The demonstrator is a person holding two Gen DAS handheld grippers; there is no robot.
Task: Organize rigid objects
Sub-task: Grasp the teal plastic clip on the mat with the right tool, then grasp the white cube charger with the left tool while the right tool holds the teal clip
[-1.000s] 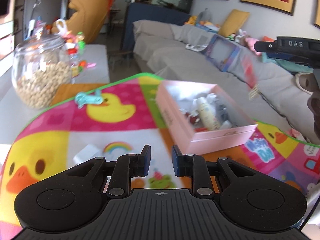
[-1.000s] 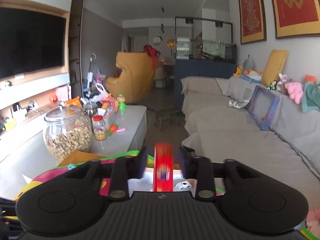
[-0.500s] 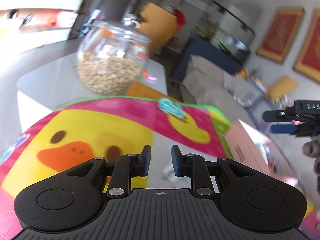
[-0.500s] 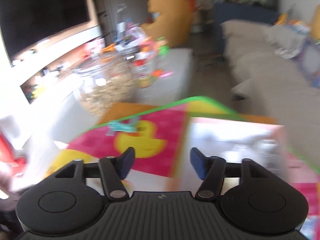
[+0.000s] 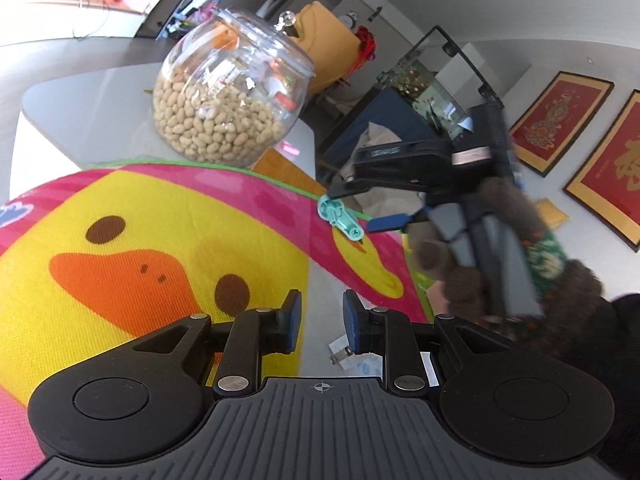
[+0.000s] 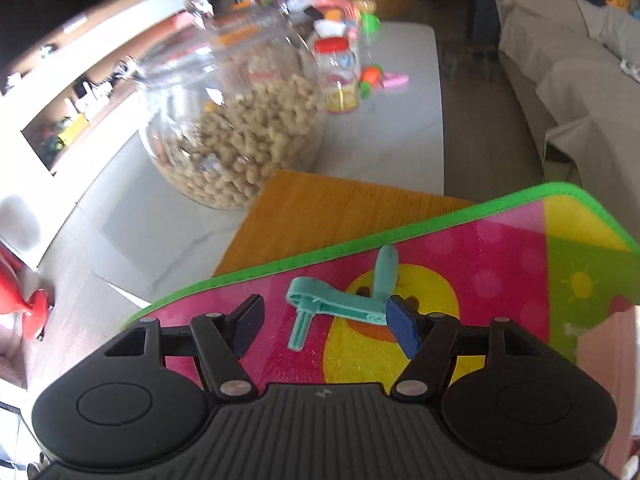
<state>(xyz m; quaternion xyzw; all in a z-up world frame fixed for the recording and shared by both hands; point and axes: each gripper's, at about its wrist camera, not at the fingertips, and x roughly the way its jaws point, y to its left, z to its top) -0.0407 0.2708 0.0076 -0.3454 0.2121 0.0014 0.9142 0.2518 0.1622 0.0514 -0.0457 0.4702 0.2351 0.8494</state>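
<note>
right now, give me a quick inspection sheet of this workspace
surface: colourful duck mat over a wooden board on a pale table
job's things: teal plastic part lying on the mat near its green edge
clutter: glass jar of nuts, small red-lidded jar, small toys behind
grippers: left tool narrowly open, empty; right tool open, astride the teal part, not gripping
cables: nothing seen
surroundings: grey sofa, framed red pictures

A pale grey table (image 6: 404, 128) carries a glass jar (image 6: 228, 120) of what look like peanuts, a small red-lidded jar (image 6: 340, 76) and a wooden board (image 6: 320, 216). A bright duck-patterned mat (image 5: 168, 240) overlaps the board. On the mat lies a teal plastic piece (image 6: 340, 300).
</note>
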